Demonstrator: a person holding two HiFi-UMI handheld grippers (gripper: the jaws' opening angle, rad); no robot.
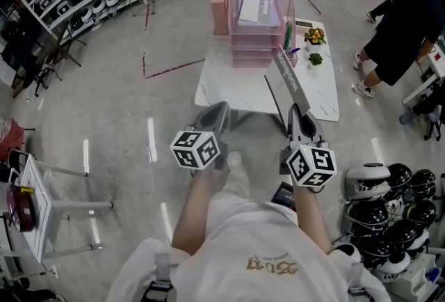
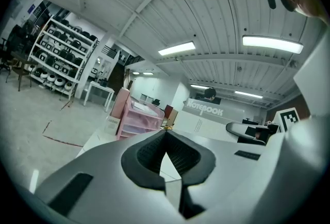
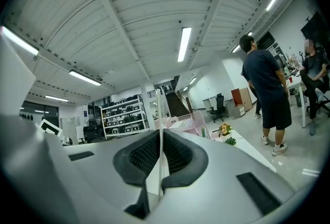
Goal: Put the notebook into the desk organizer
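- Only the left gripper view shows the lettered cover of the notebook [image 2: 206, 114]; the right gripper view sees it edge-on, pinched upright in the right gripper [image 3: 161, 138].
- In the head view both forearms reach forward. The left gripper [image 1: 212, 116] has its tips together and is empty, and the notebook hangs over the table [image 1: 222, 95], near the desk organizer [image 1: 254, 22].

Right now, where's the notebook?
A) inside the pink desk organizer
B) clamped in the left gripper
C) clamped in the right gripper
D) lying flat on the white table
C: the notebook stands edge-on, pinched between the jaws of the right gripper. The head view shows it sticking out ahead of that gripper, not in the pink desk organizer.
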